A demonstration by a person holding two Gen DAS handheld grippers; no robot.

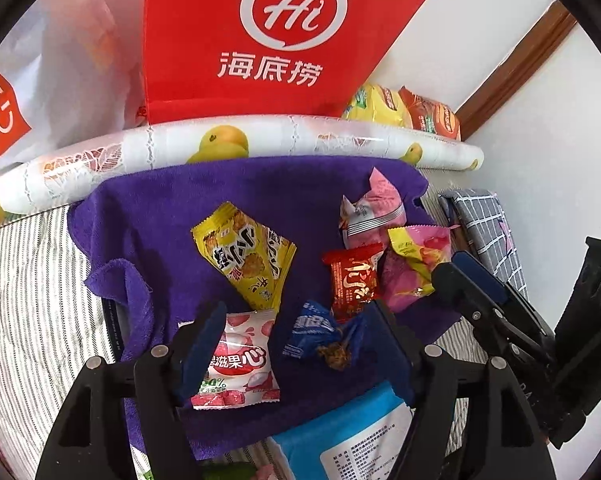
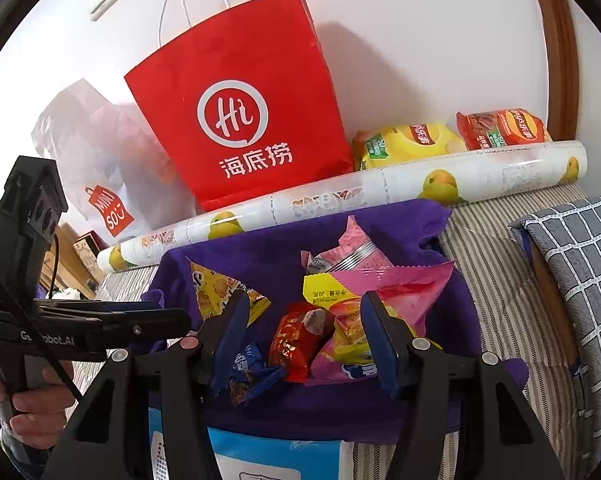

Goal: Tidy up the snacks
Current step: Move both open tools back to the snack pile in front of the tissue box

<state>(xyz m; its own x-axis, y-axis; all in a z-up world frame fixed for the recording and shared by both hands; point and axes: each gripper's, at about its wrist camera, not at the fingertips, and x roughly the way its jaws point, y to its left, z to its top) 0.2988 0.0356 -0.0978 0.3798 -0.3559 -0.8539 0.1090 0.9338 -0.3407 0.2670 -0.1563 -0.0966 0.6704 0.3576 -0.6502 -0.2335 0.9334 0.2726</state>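
Note:
Several snack packets lie on a purple towel [image 1: 172,200]. In the left wrist view: a yellow packet [image 1: 246,256], a white and pink lychee packet [image 1: 240,364], a blue candy [image 1: 312,332], a red packet [image 1: 354,284], a pink and yellow bag [image 1: 416,264] and a pale pink packet [image 1: 374,208]. My left gripper [image 1: 296,348] is open above the lychee packet and the blue candy. My right gripper [image 2: 304,336] is open over the red packet [image 2: 296,336] and the pink bag [image 2: 384,292]; it also shows at the right of the left wrist view [image 1: 472,280].
A red paper bag [image 2: 244,120] and a white plastic bag [image 2: 100,160] stand against the wall behind a rolled duck-print sheet [image 2: 340,196]. Two crisp bags [image 2: 452,136] lie at the back right. A blue wipes pack [image 1: 352,432] lies nearest me, a checked cushion [image 2: 572,280] to the right.

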